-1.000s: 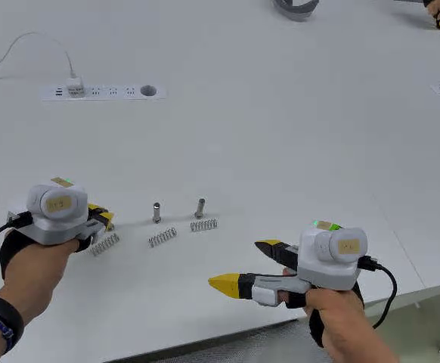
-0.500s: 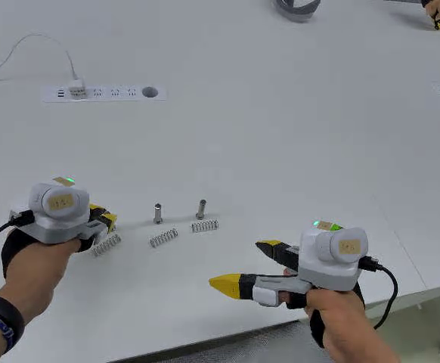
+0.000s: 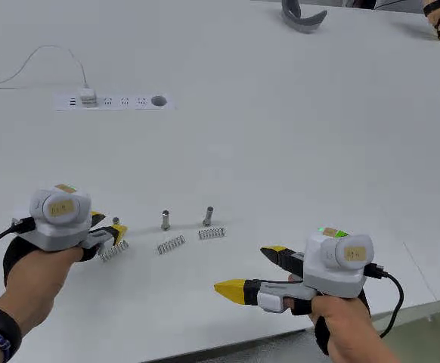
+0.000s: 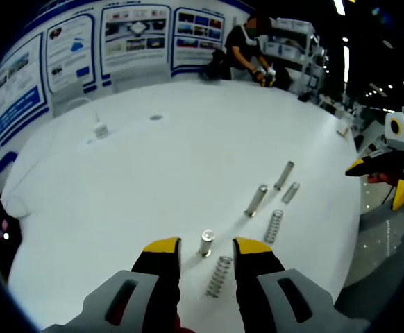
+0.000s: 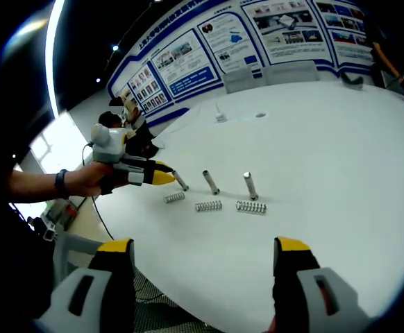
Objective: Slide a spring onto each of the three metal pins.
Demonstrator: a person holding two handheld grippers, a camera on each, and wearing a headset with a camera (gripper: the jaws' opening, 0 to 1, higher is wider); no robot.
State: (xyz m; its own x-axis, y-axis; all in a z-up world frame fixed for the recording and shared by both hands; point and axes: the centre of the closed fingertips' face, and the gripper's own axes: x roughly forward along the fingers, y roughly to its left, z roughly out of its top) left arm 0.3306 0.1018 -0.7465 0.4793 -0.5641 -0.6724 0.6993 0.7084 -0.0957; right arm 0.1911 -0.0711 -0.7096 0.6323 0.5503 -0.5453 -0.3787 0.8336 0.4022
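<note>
Three short metal pins stand upright in a row: left pin point(image 3: 116, 221) point(image 4: 206, 243), middle pin point(image 3: 165, 219) point(image 4: 256, 200), right pin point(image 3: 208, 215) point(image 4: 283, 175). A spring lies in front of each: left spring point(image 3: 114, 250) point(image 4: 219, 275), middle spring point(image 3: 171, 244) point(image 4: 274, 225), right spring point(image 3: 211, 233) point(image 4: 291, 192). My left gripper point(image 3: 113, 229) point(image 4: 207, 248) is open, its yellow tips either side of the left pin and over the left spring. My right gripper point(image 3: 252, 270) point(image 5: 202, 246) hangs open and empty near the table's front, well short of the pins point(image 5: 209, 182) and springs point(image 5: 207, 205).
A white power strip point(image 3: 114, 100) with a plugged-in cable lies at the back left. A grey curved object point(image 3: 303, 15) sits at the far edge. Another person's hands point(image 3: 439, 13) work at the far right corner. The table's front edge point(image 3: 424, 302) runs just right of my right hand.
The head camera has tipped, shifting the whole picture down. My left gripper has eased slightly left, uncovering the left pin. The right gripper has hardly moved.
</note>
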